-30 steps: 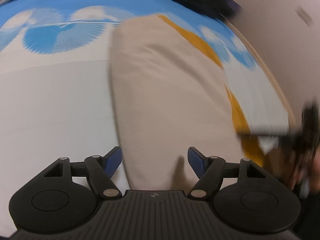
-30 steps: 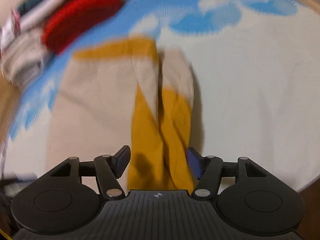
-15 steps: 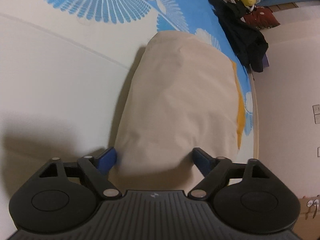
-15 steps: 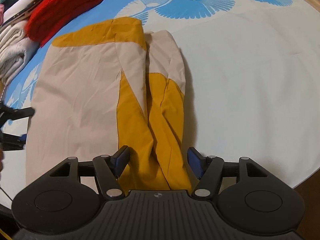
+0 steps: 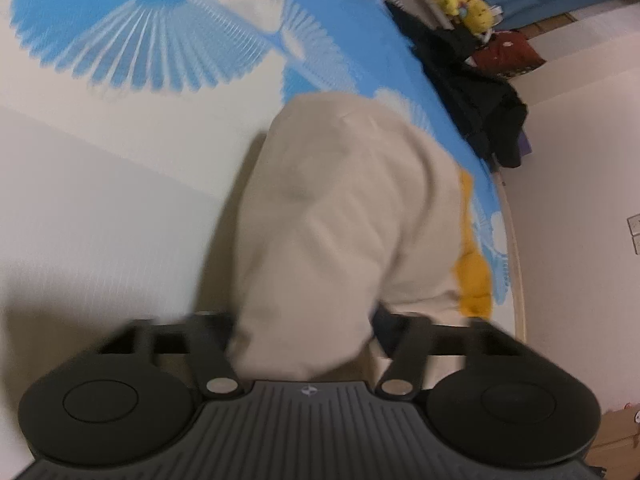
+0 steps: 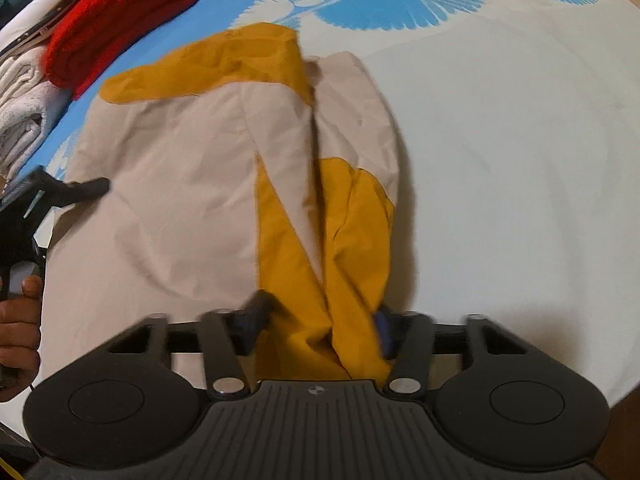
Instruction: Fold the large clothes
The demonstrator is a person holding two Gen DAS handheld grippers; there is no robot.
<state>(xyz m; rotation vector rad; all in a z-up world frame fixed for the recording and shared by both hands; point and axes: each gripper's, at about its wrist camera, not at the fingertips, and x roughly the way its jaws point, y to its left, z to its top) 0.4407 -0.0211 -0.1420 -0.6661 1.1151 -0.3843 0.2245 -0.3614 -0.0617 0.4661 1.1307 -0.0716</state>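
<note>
A: Where does the garment lie?

B: The beige and mustard jacket point(image 6: 208, 184) is spread on the bedspread point(image 6: 500, 160), roughly folded into a long panel. In the right wrist view its beige body fills the centre and the 9 o'clock side, the mustard sleeve part point(image 6: 320, 280) runs down toward 6 o'clock, and a mustard hood or collar sits near 12 o'clock.

A: And the grippers?

B: The right gripper point(image 6: 320, 328) has its jaws set either side of the bunched mustard hem; they look to be closing on it, but motion blur means I cannot tell whether they have clamped. The left gripper point(image 5: 304, 332) has the beige edge point(image 5: 320, 240) pushed up between its jaws, which stand wide and blurred, so again I cannot tell if the cloth is pinched. It also shows at 9 o'clock in the right view point(image 6: 56, 192), at the jacket's beige side.

A: So which step is this?

B: I judge it as taking hold of the near edge at two spots, ready for a fold away from the person.

A: What does the next move call for?

B: Firm pinches on both sides, then lifting evenly and carrying the hem toward 12 o'clock so the layers stay aligned; the loose sleeve could slip out. The red folded cloth point(image 6: 120, 28) and white towels point(image 6: 20, 112) at 10 o'clock should stay undisturbed
</note>
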